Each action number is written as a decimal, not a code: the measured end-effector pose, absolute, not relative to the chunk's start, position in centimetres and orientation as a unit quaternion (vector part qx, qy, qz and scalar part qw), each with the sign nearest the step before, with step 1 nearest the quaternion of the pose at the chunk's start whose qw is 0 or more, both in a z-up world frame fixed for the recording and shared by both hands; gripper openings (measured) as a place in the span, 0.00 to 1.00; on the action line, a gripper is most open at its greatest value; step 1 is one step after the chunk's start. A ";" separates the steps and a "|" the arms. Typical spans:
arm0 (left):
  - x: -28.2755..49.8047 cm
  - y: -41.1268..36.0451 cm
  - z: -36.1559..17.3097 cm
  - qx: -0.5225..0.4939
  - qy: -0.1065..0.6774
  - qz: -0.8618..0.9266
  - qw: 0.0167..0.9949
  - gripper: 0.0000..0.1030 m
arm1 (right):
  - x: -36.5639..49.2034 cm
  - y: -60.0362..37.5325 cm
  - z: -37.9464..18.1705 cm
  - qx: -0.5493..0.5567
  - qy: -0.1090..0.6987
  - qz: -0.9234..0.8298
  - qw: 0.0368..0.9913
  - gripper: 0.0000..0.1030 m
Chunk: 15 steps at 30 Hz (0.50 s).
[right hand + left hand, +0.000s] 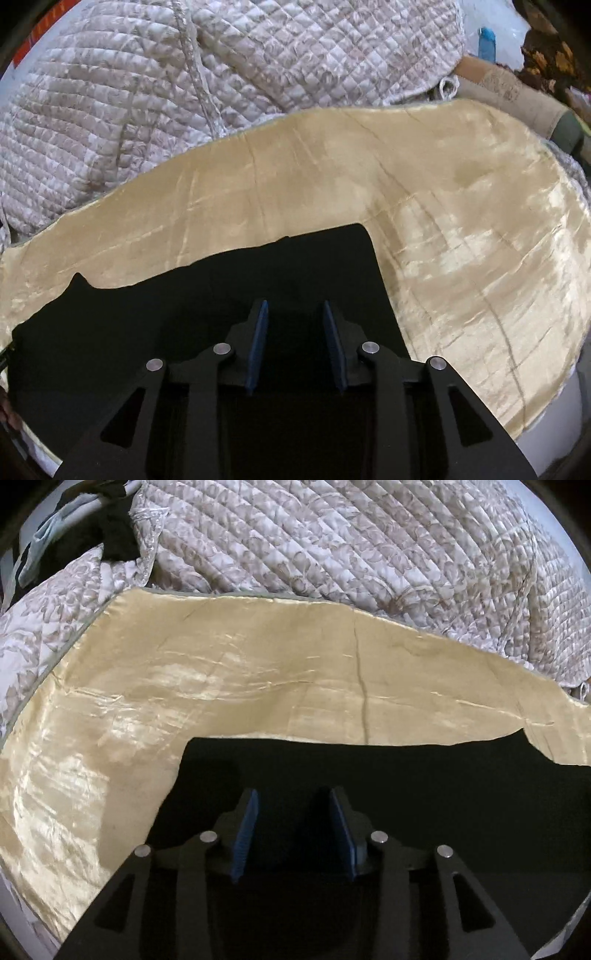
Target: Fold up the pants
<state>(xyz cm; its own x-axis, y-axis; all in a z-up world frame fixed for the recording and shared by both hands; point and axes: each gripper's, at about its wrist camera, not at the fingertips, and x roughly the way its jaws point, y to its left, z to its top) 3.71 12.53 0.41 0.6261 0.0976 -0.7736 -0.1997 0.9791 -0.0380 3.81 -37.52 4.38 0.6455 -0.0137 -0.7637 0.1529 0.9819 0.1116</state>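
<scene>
Black pants (406,775) lie flat on a shiny gold satin sheet (258,683). In the left wrist view their left edge runs down past my left gripper (293,792), which hangs over the dark cloth with its blue pads apart. I see no fold of cloth pinched between them. In the right wrist view the pants (147,306) end in a square corner just right of my right gripper (294,303). Its pads also stand apart above the fabric. The gold sheet (369,177) spreads beyond. The black cloth hides any detail under both grippers.
A quilted floral bedspread (332,535) (147,92) is bunched up behind the sheet. Dark and pale blue clothes (110,528) lie at the far left corner. A cardboard box (491,85) and clutter stand at the far right, past the bed's edge.
</scene>
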 end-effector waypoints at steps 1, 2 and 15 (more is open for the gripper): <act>3.4 12.4 0.6 -0.061 0.421 0.080 0.901 0.42 | 3.4 -37.1 4.4 0.086 0.418 -0.035 0.904 0.30; 3.0 12.0 0.8 -0.060 0.417 0.077 0.904 0.42 | 3.2 -36.6 4.5 0.086 0.415 -0.028 0.905 0.30; -2.7 7.5 1.6 -0.034 0.402 0.022 0.915 0.43 | -3.4 -26.4 3.3 0.001 0.403 0.098 0.910 0.31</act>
